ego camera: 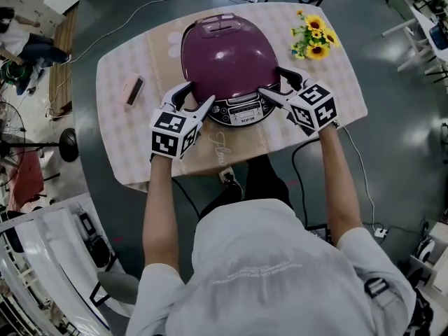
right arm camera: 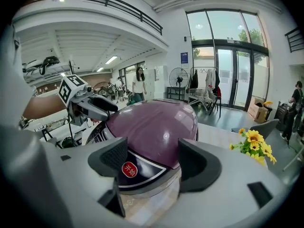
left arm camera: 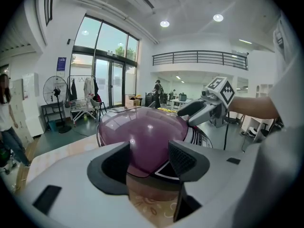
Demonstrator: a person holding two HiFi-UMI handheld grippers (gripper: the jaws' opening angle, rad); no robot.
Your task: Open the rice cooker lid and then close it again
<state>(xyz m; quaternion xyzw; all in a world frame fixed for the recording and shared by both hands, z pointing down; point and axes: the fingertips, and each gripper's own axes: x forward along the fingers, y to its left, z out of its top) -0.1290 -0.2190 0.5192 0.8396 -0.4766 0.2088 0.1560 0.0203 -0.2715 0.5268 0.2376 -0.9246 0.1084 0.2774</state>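
Head view: the rice cooker (ego camera: 224, 58) sits closed on the table (ego camera: 126, 142). Left gripper (ego camera: 196, 96) and right gripper (ego camera: 271, 81) flank its near side, jaws apart.

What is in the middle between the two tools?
The purple rice cooker, lid shut, sits between the left tool and the right tool, with its control panel nearest them. The head view shows this best.
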